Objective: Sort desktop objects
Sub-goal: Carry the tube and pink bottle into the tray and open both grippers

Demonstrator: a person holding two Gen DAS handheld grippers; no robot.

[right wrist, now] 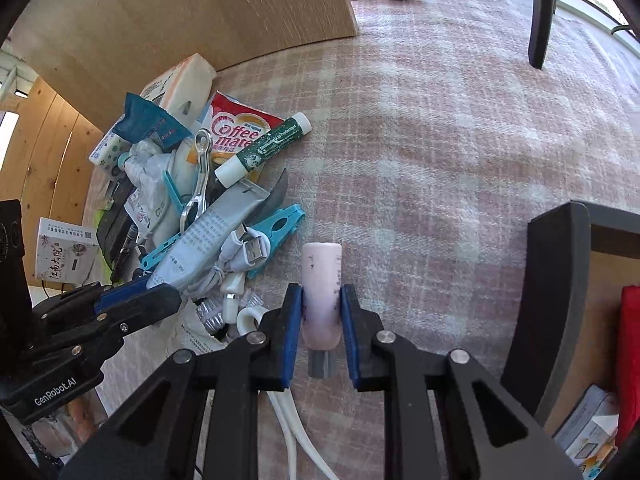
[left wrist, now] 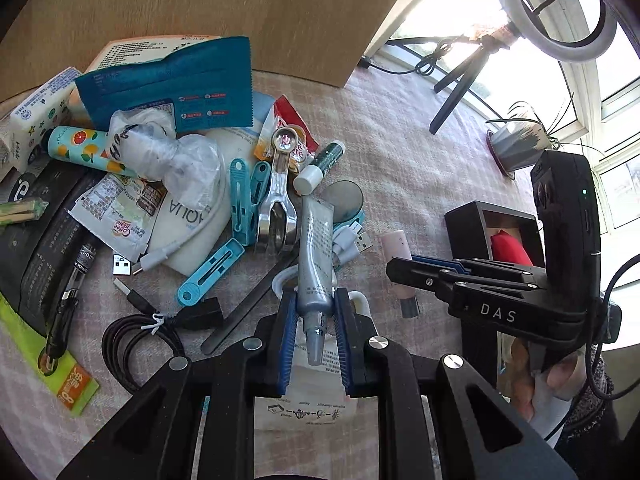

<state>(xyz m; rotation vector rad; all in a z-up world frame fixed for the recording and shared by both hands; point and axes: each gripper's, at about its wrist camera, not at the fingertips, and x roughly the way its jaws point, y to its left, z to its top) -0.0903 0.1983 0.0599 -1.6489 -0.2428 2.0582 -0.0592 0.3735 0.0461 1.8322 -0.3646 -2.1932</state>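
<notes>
Your left hand-held gripper (left wrist: 316,336) has its blue pads either side of the silver-grey squeeze tube (left wrist: 316,256) near the nozzle end — pads look in contact, so I'd call it clamped, low on the neck where the tube is stiffest. Your right hand-held gripper (right wrist: 322,320) sits the same way on the pale pink cylindrical tube with a grey cap (right wrist: 321,292), pads pressed to its sides, cap toward you. Both tubes run straight out along the fingers, good for a clean lift.

Beyond the silver tube lies the heap: teal plastic clothes pegs (left wrist: 245,200), a green lip-balm stick (left wrist: 320,166). The black open-topped box (right wrist: 560,280) is on your right, on the checked bench cloth (right wrist: 440,140) — likely the drop point.
</notes>
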